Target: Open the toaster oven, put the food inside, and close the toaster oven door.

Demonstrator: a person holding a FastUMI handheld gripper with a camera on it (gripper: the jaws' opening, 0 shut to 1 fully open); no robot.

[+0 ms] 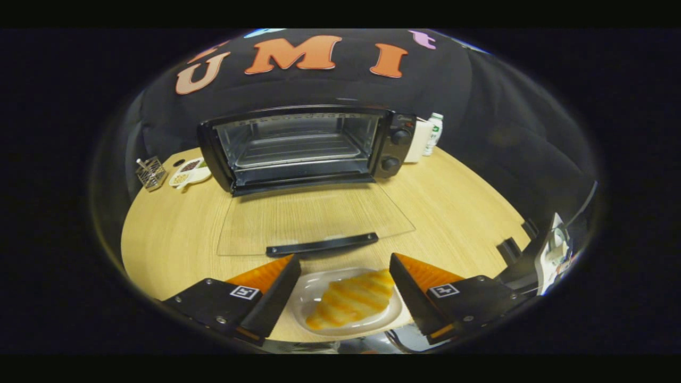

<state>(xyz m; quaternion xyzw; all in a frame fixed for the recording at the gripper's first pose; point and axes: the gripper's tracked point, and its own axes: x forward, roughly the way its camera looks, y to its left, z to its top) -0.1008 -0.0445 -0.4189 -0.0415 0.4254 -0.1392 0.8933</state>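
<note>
below, the gripper (345,276) gapes wide, straddling the croissant (351,299) on its plate (306,298), gripping nothing.

The gripper view looks from a camera riding on the gripper (345,261), forward along its two fingers and somewhat down onto the wooden table (175,234), so the spread-apart fingers frame the lower part of the picture. It sits low and very close to the white plate (307,298) with the croissant (351,300), which lies between the fingers, a little below them. It faces the toaster oven (303,146) straight on from some way off, its glass door (314,218) lying open and flat toward the camera, and the fisheye lens bends the table edge and the booth wall round.
</note>
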